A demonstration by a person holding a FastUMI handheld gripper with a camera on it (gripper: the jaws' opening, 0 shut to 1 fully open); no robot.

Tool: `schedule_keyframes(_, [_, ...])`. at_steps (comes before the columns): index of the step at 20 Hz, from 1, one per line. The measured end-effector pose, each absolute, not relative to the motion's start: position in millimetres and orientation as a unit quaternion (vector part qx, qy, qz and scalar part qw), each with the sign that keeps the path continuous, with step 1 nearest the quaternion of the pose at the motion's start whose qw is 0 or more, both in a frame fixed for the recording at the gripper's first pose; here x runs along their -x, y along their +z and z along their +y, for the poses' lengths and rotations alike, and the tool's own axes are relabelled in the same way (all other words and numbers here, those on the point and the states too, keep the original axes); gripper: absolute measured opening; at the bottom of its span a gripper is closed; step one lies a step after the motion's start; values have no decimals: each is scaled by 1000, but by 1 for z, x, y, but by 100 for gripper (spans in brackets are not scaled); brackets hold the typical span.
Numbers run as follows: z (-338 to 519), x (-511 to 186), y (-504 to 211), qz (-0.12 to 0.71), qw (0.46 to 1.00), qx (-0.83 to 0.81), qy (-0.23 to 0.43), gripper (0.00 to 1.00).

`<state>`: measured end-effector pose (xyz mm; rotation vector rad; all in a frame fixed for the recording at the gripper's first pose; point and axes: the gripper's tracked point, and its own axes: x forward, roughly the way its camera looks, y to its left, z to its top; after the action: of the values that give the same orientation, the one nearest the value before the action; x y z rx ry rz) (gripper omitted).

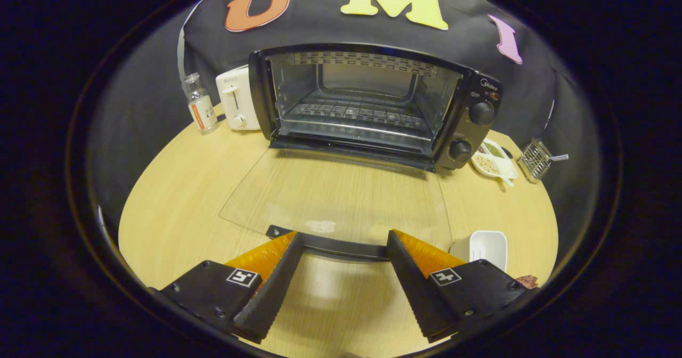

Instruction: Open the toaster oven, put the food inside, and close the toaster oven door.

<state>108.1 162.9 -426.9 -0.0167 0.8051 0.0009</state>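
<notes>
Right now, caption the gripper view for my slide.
Open claw at the lowered glass door's handle; toaster oven open, rack bare.

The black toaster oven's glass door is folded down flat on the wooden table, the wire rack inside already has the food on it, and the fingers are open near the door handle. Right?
Not quite. In the gripper view the wire rack inside the black toaster oven is bare; no food is on it. The rest holds: the glass door lies flat on the wooden table, and the gripper has its fingers open by the door handle.
</notes>
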Motion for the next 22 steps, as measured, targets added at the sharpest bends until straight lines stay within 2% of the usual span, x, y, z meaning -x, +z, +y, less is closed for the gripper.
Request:
schedule_keyframes(5, [162, -106, -426, 405, 914, 25, 13, 100])
schedule_keyframes(9, [142, -100, -399, 384, 923, 4, 17, 100])
schedule_keyframes(17, [-18, -67, -316, 313, 949, 25, -11, 100])
schedule_keyframes(22, [-108, -24, -335, 337, 941, -7, -6, 100])
